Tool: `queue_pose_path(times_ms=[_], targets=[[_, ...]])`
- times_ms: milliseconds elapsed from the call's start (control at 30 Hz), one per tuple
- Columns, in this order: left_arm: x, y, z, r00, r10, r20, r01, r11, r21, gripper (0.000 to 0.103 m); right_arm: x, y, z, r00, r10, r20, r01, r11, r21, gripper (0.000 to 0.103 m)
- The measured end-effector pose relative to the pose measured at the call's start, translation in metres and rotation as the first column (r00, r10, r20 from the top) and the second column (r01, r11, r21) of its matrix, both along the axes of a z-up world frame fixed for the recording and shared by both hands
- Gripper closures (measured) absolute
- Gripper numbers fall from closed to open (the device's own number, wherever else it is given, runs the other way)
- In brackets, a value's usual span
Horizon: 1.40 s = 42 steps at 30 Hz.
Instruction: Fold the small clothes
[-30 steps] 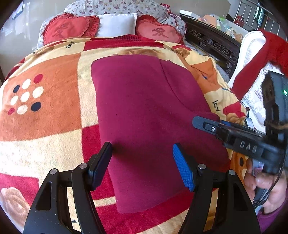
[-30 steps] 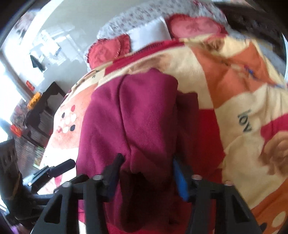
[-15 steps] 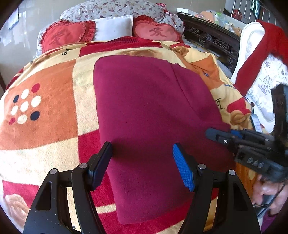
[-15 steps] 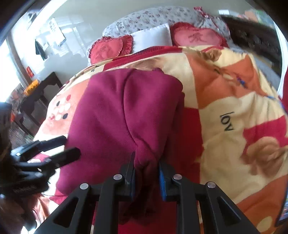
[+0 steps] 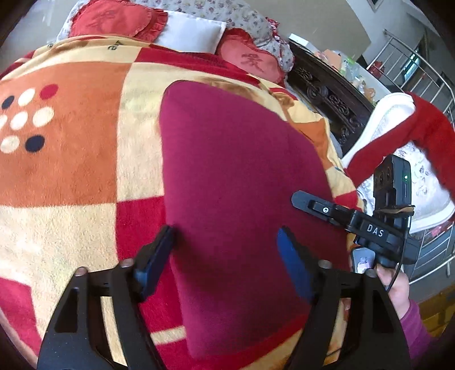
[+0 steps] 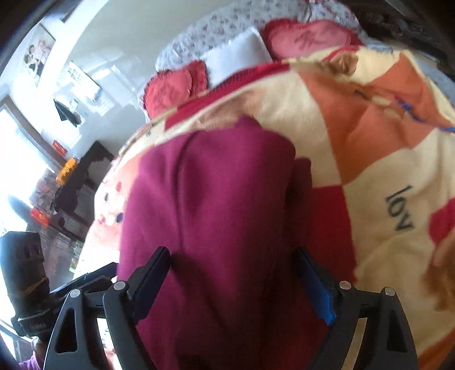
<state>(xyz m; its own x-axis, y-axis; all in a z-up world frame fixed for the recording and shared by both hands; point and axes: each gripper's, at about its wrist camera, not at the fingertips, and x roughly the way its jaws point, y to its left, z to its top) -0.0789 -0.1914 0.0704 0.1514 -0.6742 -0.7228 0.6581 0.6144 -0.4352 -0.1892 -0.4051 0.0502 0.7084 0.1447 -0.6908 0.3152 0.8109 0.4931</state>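
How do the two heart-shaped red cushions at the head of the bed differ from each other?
The left heart cushion sits left of the white pillow; the right heart cushion sits to its right, nearer the dark carved bed frame. In the left wrist view the left one reaches the picture's top edge, while the right one shows whole. Both are red, frilled at the edge, and carry a stitched character.

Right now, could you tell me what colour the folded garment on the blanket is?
Plain maroon garment, no pattern; the left wrist view shows it best.
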Motion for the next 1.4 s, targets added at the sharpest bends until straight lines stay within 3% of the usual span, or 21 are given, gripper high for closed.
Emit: queue_pose_path(times_ms=[200,333,433,467,600,833,1033,1167,1233,1300,1400], targets=[[0.022,-0.008,-0.031,0.984,-0.001,-0.178,-0.008,0.999,-0.050,0.020,0.007,-0.005,-0.011,0.999,0.033,0.022,-0.034,0.999,0.024,0.004],[0.021,-0.019,-0.034,0.985,-0.007,-0.171,-0.003,0.998,-0.062,0.016,0.002,-0.003,-0.012,0.998,0.044,0.037,-0.045,0.999,0.012,0.005],[0.018,-0.022,-0.032,0.988,-0.015,-0.154,0.007,0.999,-0.050,0.018,-0.006,-0.004,-0.009,0.998,0.023,0.067,-0.025,0.999,0.029,0.032],[0.018,-0.022,-0.031,0.988,-0.016,-0.151,0.009,0.999,-0.050,0.022,-0.008,-0.003,-0.008,0.996,0.024,0.082,-0.029,0.998,0.054,0.046],[0.015,-0.012,-0.020,0.990,-0.021,-0.140,0.013,0.998,-0.060,0.041,-0.010,0.011,0.005,0.996,0.032,0.087,-0.035,0.999,0.027,0.058],[0.009,0.027,0.019,0.989,-0.010,-0.149,-0.004,0.996,-0.091,0.045,-0.016,0.043,0.042,0.989,0.092,0.118,-0.098,0.994,0.039,0.060],[-0.012,0.079,0.043,0.991,0.024,-0.132,-0.032,0.997,-0.064,0.045,-0.026,0.083,0.059,0.978,0.160,0.132,-0.169,0.984,0.058,0.060],[-0.029,0.109,0.028,0.987,0.069,-0.144,-0.072,0.997,-0.012,0.045,-0.027,0.107,0.042,0.974,0.203,0.096,-0.212,0.972,0.102,0.060],[-0.033,0.120,0.007,0.981,0.089,-0.172,-0.085,0.996,0.031,0.045,-0.024,0.120,0.021,0.974,0.224,0.032,-0.226,0.969,0.101,0.060],[-0.035,0.123,-0.016,0.975,0.117,-0.188,-0.101,0.991,0.090,0.043,-0.021,0.125,-0.002,0.975,0.218,-0.036,-0.213,0.972,0.102,0.053],[-0.035,0.128,-0.022,0.973,0.129,-0.192,-0.116,0.990,0.075,0.038,-0.025,0.118,-0.011,0.983,0.178,-0.037,-0.170,0.974,0.150,0.047]])
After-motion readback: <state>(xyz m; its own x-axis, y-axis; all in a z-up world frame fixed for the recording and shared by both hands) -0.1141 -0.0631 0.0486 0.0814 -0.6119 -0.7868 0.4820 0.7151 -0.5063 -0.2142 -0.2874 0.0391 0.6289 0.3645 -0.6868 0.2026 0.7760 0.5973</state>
